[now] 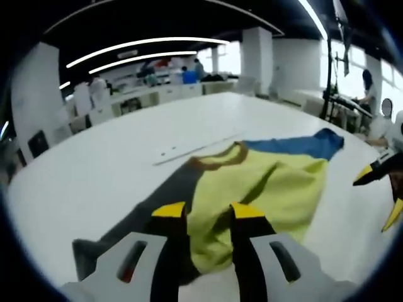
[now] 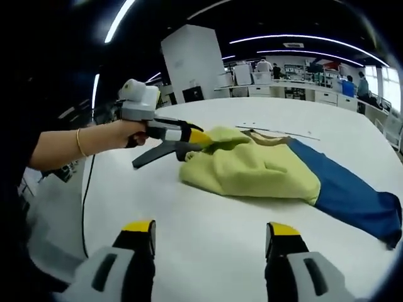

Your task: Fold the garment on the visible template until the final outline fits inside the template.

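Yellow, blue and grey cloth makes up the garment [image 2: 264, 167], which lies bunched on the white counter [image 2: 208, 239]. In the right gripper view, the left gripper [image 2: 204, 143], held by a hand [image 2: 129, 132], has its jaws closed on the garment's yellow edge, lifting it slightly. The right gripper [image 2: 211, 236] hovers above bare counter just short of the garment, jaws spread wide and holding nothing.

Left gripper [image 2: 204, 139] clamped shut, right gripper [image 2: 211, 236] wide apart.
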Motion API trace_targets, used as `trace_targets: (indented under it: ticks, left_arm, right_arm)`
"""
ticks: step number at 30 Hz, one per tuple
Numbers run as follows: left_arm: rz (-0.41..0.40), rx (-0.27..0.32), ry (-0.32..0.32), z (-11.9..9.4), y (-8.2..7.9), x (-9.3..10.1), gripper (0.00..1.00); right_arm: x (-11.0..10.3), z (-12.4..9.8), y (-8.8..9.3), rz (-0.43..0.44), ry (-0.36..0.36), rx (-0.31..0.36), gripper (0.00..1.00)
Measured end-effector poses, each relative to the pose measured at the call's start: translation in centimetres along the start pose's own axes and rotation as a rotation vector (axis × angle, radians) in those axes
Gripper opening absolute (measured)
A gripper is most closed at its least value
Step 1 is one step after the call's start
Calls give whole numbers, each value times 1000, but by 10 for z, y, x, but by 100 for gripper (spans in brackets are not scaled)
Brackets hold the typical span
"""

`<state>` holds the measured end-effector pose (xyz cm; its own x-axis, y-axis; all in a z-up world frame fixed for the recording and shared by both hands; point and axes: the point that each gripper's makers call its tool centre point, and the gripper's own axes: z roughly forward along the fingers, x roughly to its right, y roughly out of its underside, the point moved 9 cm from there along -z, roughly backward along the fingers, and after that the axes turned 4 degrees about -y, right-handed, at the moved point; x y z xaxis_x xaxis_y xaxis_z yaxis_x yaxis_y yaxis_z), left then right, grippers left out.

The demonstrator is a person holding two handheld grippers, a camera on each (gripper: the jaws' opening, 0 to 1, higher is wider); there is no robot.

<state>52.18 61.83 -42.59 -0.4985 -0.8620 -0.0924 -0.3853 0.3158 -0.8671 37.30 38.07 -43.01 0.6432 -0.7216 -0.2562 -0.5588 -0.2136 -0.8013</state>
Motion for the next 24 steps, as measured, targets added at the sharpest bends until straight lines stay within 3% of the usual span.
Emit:
trace_targets:
  ticks: [6, 15, 24]
  left_arm:
    - [27, 6, 3, -15, 3, -6, 28]
    - [21, -62, -25, -23, 22, -19, 23]
    - [-10, -86, 33, -20, 34, -15, 19]
  right_arm:
    - [-7, 10, -11, -28, -35, 6, 70]
    - [-16, 35, -30, -75, -84, 17, 67]
    - [-22, 65, -38, -96, -121, 12, 61]
